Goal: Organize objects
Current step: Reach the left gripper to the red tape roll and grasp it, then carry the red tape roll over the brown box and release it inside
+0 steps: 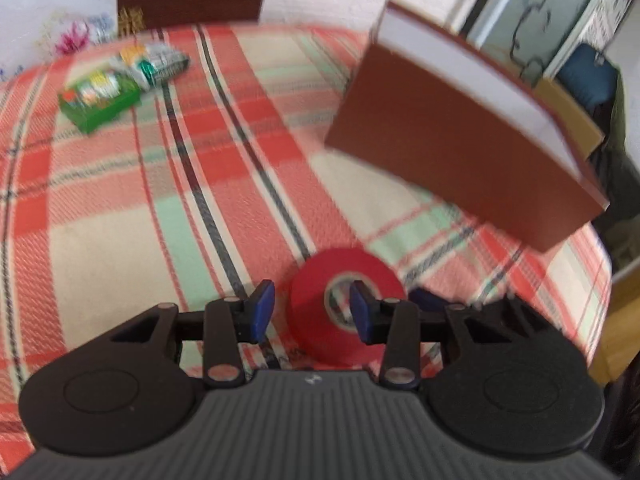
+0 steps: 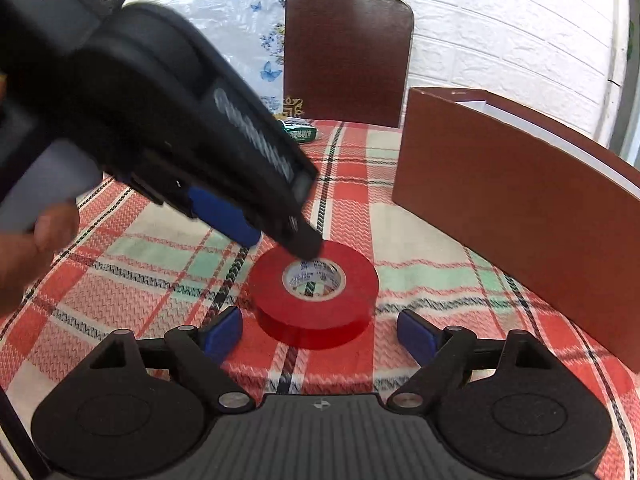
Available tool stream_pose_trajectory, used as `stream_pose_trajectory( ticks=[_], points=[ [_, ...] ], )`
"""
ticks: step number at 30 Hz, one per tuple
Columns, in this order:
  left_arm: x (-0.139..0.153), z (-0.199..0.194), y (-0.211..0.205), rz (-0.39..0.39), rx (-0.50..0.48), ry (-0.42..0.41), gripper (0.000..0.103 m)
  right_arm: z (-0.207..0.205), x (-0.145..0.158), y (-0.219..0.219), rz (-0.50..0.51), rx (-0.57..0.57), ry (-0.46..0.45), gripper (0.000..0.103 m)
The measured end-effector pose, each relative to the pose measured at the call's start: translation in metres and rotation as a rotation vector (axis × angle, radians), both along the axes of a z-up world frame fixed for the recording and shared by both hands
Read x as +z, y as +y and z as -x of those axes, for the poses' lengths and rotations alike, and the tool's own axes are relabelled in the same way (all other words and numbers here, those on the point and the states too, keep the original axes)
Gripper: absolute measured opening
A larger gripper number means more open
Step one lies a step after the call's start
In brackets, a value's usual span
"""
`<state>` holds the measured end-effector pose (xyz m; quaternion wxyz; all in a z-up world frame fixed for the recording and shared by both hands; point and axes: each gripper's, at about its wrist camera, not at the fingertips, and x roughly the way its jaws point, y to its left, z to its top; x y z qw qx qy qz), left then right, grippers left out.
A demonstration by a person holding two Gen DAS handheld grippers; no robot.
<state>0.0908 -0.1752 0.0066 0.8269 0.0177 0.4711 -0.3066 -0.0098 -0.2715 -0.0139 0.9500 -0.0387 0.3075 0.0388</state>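
Red tape roll (image 2: 314,294) lies flat on the plaid tablecloth (image 2: 420,248), near its front edge beside the brown box (image 2: 516,200). Left gripper (image 1: 312,314) straddles the roll's wall — one pad in the core, not clamped. Right gripper (image 2: 318,334) stands wide, roll ahead. Step: pickup; next — close left jaws.

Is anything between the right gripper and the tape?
No object on the cloth. The right gripper stands open just short of the tape, but the left gripper already straddles the roll's wall, one finger in the core, reaching in from the upper left of the right view.
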Motion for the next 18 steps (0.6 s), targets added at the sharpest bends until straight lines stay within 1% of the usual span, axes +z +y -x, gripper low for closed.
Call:
stream_pose_trajectory(
  ticks=[1,2,4,6,9,11,13,16,18],
  points=[
    [-0.003,0.001,-0.002,-0.009,0.002,-0.021,0.034,-0.002,0.0,0.0,-0.006,0.008,0.002,0.074],
    [-0.003,0.002,-0.003,-0.018,0.0,-0.039,0.034,-0.005,-0.001,0.0,-0.015,0.026,0.003,0.069],
    [0.005,0.0,-0.002,-0.017,0.016,-0.04,0.03,-0.008,0.0,0.001,-0.007,0.028,-0.005,0.069],
    [0.023,-0.002,0.001,0.026,0.025,-0.05,0.029,-0.005,0.004,-0.002,-0.02,0.03,-0.031,0.068],
    [0.062,-0.001,-0.011,0.079,-0.001,-0.139,0.029,0.004,0.023,-0.007,-0.003,0.007,-0.147,0.068],
    [0.085,-0.001,-0.027,0.106,-0.034,-0.206,0.029,0.007,0.04,-0.014,0.016,-0.032,-0.238,0.069],
    [0.102,-0.003,-0.048,0.128,-0.07,-0.251,0.029,0.007,0.056,-0.025,0.046,-0.079,-0.326,0.069],
    [0.113,-0.01,-0.083,0.137,-0.118,-0.294,0.029,0.004,0.071,-0.048,0.086,-0.15,-0.41,0.069],
    [0.111,-0.016,-0.108,0.137,-0.138,-0.306,0.029,-0.002,0.075,-0.067,0.098,-0.197,-0.428,0.069]
  ],
)
